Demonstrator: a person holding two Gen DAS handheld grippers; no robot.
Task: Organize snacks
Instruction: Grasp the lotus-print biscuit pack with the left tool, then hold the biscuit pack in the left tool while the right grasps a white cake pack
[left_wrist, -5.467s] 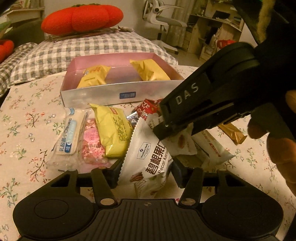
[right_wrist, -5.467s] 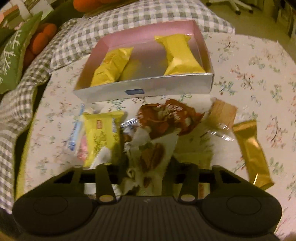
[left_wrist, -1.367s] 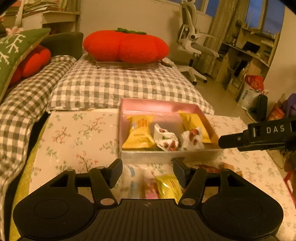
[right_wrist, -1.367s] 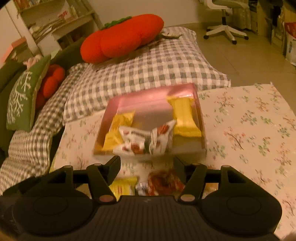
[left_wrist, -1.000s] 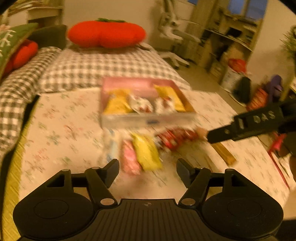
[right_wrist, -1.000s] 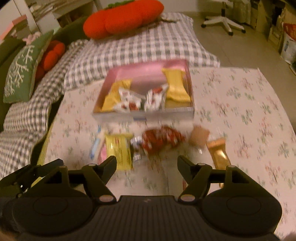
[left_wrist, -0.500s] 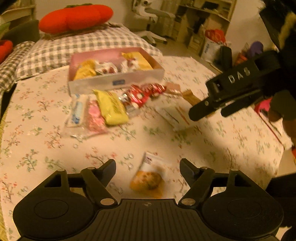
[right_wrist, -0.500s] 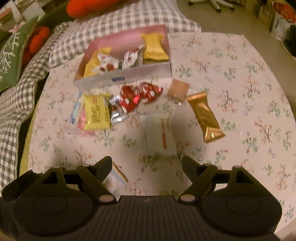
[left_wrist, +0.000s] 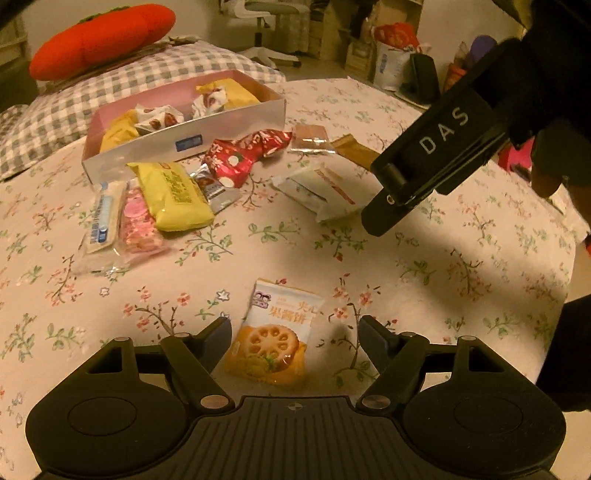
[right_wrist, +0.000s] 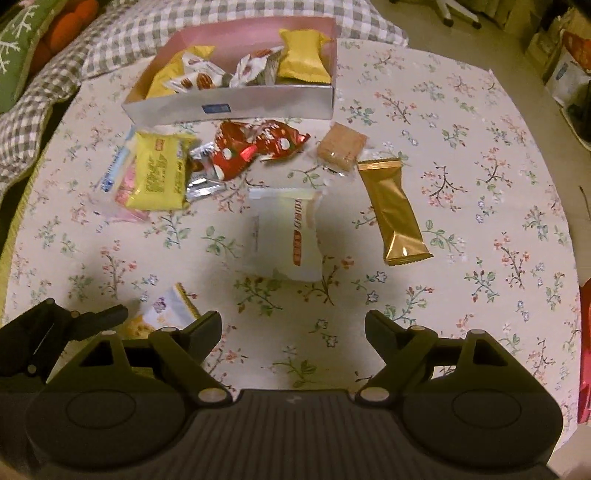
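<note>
A pink box (left_wrist: 229, 123) (right_wrist: 266, 105) at the back of the floral table holds yellow packets and pecan packets (right_wrist: 207, 75). Loose snacks lie in front of it: a yellow packet (left_wrist: 173, 194), red wrappers (left_wrist: 240, 157), a white packet (right_wrist: 291, 229), a gold bar (right_wrist: 391, 210) and a biscuit (right_wrist: 341, 146). An orange lotus-biscuit packet (left_wrist: 273, 334) lies on the table between the fingers of my open left gripper (left_wrist: 293, 332). My right gripper (right_wrist: 293, 325) is open and empty, above the table near the white packet (left_wrist: 325, 192).
A clear packet with pink sweets (left_wrist: 136, 221) and a blue-white stick (left_wrist: 101, 218) lie left of the yellow packet. A checked cushion (left_wrist: 110, 88) and an orange pumpkin pillow (left_wrist: 99, 37) lie behind the table. The table's right edge (right_wrist: 570, 240) drops to the floor.
Both grippers pulled back from the box toward the table's near side and dropped lower. The lotus-biscuit packet now lies between my left fingers. The pecan packets are in the box.
</note>
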